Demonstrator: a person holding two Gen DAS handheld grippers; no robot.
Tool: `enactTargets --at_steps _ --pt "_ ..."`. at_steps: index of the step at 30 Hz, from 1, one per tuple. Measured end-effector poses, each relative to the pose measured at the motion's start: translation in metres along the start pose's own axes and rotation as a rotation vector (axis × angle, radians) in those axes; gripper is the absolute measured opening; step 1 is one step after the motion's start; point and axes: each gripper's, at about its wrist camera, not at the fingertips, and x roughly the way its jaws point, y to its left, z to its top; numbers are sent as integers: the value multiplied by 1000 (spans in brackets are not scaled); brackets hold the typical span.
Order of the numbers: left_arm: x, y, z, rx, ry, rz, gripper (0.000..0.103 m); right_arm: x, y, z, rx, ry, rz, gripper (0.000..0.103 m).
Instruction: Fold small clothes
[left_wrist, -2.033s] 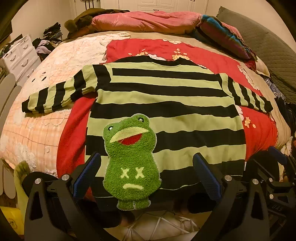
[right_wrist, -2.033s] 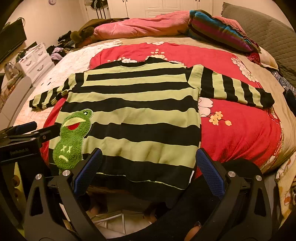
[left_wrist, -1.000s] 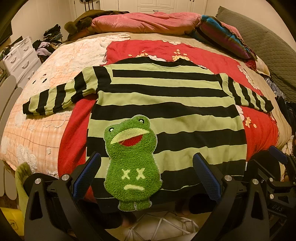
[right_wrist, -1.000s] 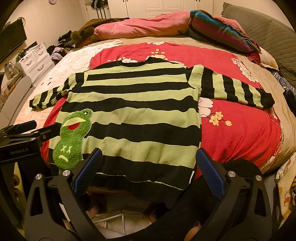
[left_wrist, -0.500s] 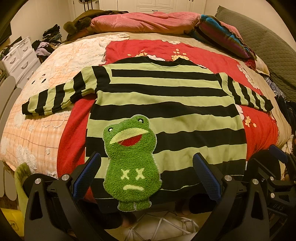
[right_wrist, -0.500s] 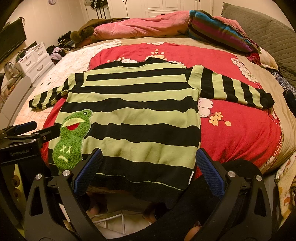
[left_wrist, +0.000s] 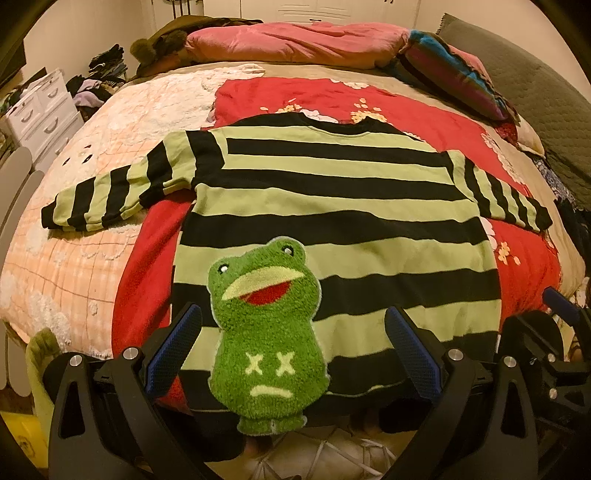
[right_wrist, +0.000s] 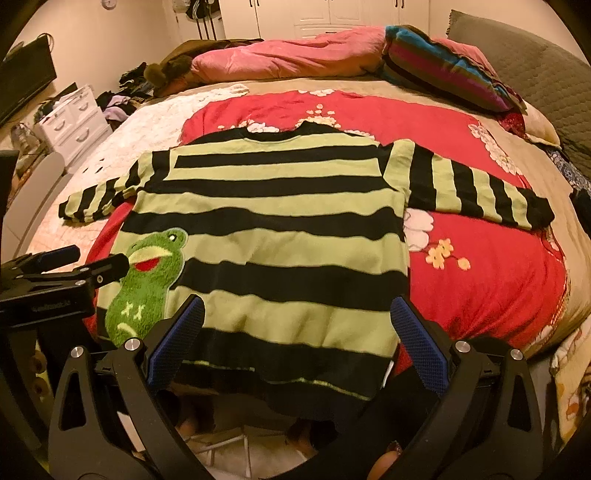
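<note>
1. Sweater (left_wrist: 332, 206): we record one, striped green and black, lying flat and face up on the bed, neck toward 12 o'clock, hem hanging just over the bed's near edge at 6 o'clock. Unfolded.
2. Sleeves: both spread outward. The left sleeve (left_wrist: 110, 192) runs toward 9 o'clock onto the quilt; the right sleeve (right_wrist: 476, 188) runs toward 3 o'clock onto the blanket.
3. Frog patch (left_wrist: 266, 325): fuzzy green, on the sweater's lower front at its 7 o'clock corner, touching the hem.
4. Left gripper (left_wrist: 291, 350): we find its jaws wide apart, holding nothing, hovering at the hem; the frog patch shows between its blue pads (left_wrist: 173, 347).
5. Right gripper (right_wrist: 295, 339): jaws likewise wide apart and empty, at the hem's 5 o'clock side, with plain stripes between its fingers. The left gripper's body shows at 9 o'clock in this view.
6. Blanket (right_wrist: 480, 280): red with flowers, under the sweater.
7. Quilt (left_wrist: 74, 258): pale peach, beside the blanket toward 9 o'clock.
8. Duvet (left_wrist: 295, 44): pink, bunched along the head of the bed at 12 o'clock.
9. Pillow (right_wrist: 443, 62): multicoloured stripes, at 1 o'clock.
10. Drawers (right_wrist: 74, 122): white, off the bed at 10 o'clock, with a heap of clothes (right_wrist: 122, 99) just beside them.
</note>
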Motion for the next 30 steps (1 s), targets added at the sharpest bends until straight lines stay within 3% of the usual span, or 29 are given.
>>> enactTargets --at_steps 14,30 --pt "23 21 38 -69 -16 67 99 30 -7 51 1 -36 -14 95" --pt "54 16 97 -124 -40 95 99 64 -25 124 82 -117 -20 95"
